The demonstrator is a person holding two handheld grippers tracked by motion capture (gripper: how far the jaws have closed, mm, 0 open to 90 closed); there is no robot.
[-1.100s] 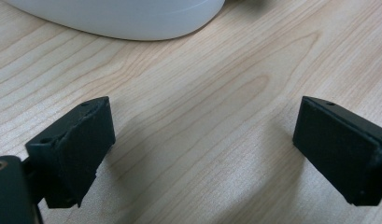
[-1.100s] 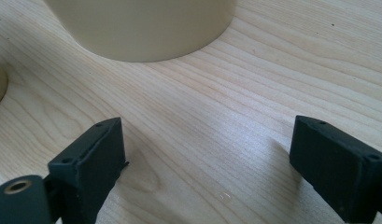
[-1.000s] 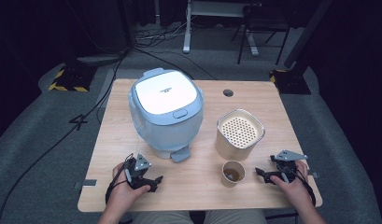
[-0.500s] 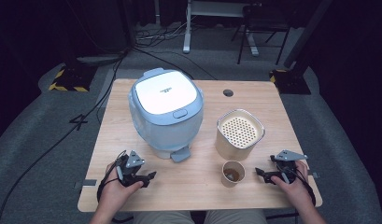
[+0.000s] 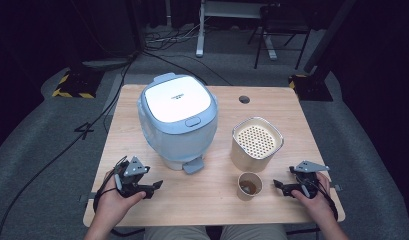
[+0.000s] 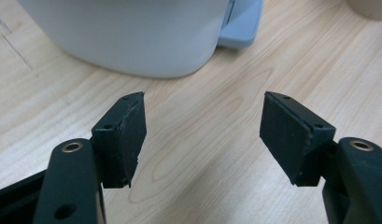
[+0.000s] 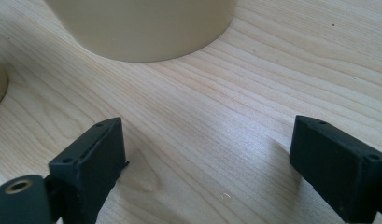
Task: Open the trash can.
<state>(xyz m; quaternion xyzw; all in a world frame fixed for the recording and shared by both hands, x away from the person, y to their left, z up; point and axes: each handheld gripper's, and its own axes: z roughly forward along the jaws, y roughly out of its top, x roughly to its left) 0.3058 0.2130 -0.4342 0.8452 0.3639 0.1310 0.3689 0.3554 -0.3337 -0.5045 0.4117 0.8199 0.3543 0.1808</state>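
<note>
Lately changed: the left tongs sit further left and nearer the table's front edge than a second ago, jaws now aimed right toward the cooker; the right tongs have not moved
Meaning: probably a set-up pose before work on the cooker; nothing gripped yet
Left tongs: jaws wide apart, empty, low over bare wood
Right tongs: jaws wide apart, empty, just right of the paper cup
Rice cooker: one, lid down, left of centre
Perforated beige container: one, right of the cooker
Paper cup: one, in front of the container
Tongs: two

Cup before canister
</note>
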